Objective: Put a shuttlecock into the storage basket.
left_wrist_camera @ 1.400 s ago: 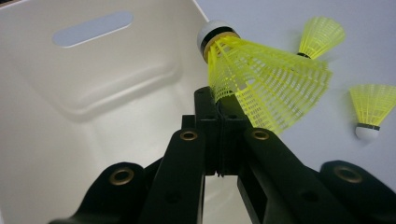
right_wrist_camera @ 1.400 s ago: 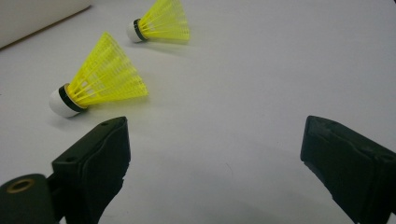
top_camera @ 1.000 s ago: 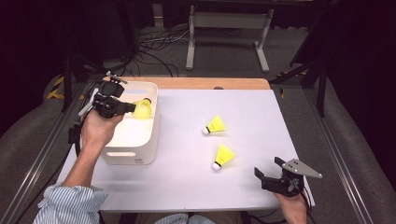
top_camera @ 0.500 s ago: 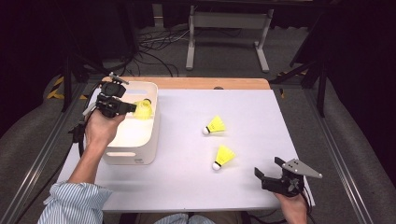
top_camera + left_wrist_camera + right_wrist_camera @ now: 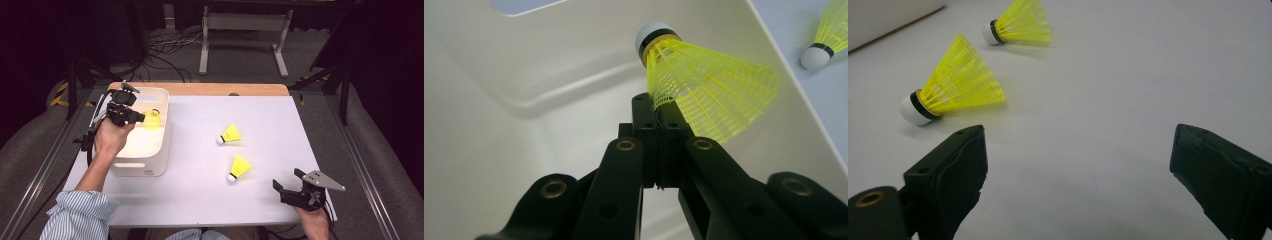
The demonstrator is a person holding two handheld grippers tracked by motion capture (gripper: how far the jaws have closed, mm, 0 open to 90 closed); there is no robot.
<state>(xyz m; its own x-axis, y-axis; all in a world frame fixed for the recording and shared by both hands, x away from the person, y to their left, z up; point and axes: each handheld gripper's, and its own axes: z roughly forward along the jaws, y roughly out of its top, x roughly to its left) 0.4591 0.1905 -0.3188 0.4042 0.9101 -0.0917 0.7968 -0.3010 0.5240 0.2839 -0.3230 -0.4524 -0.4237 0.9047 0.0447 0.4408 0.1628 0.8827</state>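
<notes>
I have the left gripper (image 5: 137, 118) over the white bin (image 5: 150, 167) at the counter's (image 5: 200, 200) far left, its fingers (image 5: 646, 122) clamped on the skirt edge of a yellow shuttlecock (image 5: 704, 90), which hangs inside the bin above its floor. My right gripper (image 5: 282, 189) rests at the near right, fingers (image 5: 953, 170) wide apart, holding nothing. Two loose shuttlecocks (image 5: 231, 134) (image 5: 239, 168) lie mid-counter, apart from each other.

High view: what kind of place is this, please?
Probably a lab or studio set up for recording: a white table under bright light, dark surroundings, loose cables on the floor, and a metal stand behind.
</notes>
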